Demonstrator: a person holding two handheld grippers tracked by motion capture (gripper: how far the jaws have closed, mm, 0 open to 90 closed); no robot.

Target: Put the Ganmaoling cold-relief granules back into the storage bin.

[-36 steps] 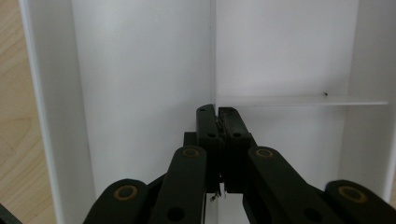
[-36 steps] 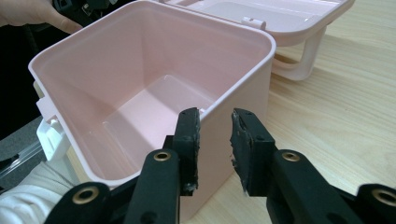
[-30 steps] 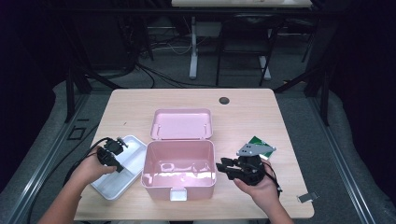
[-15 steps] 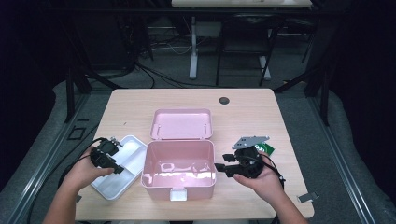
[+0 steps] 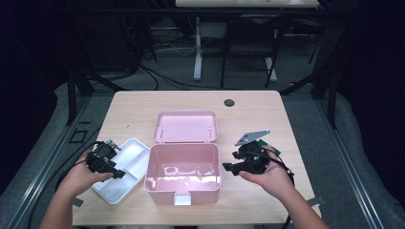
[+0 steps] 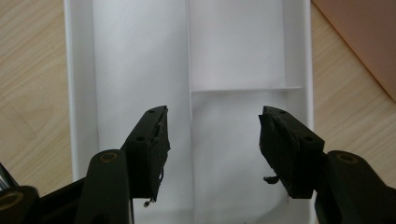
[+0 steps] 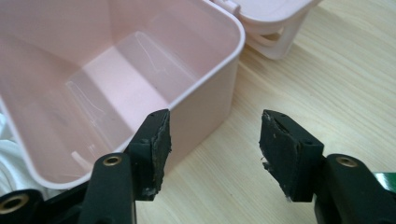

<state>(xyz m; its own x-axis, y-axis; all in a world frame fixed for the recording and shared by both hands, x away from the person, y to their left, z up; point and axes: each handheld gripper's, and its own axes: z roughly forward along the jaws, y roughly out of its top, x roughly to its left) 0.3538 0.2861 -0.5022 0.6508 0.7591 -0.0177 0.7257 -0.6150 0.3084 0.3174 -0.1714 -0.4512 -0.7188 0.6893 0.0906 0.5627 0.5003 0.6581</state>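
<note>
Open pink box (image 5: 185, 172) at the middle of the desk (image 5: 138, 107), its lid (image 5: 186, 126) hinged back behind it, with a white divided tray (image 5: 125, 168) just beside it on the person's left. The tray appears to be thin, light, stiff plastic with smooth, probably slippery walls; the best hold is likely across an outer rim or the upright central divider (image 6: 190, 60), pinched gently so the thin wall does not flex. The left hand-held gripper (image 6: 212, 135) hangs above the tray with its jaws wide apart, straddling the divider, holding and touching nothing. The right hand-held gripper (image 7: 214, 140) is likewise spread wide and empty, near the box's right-hand corner (image 7: 219, 93); whether its one jaw touches the wall cannot be told.
</note>
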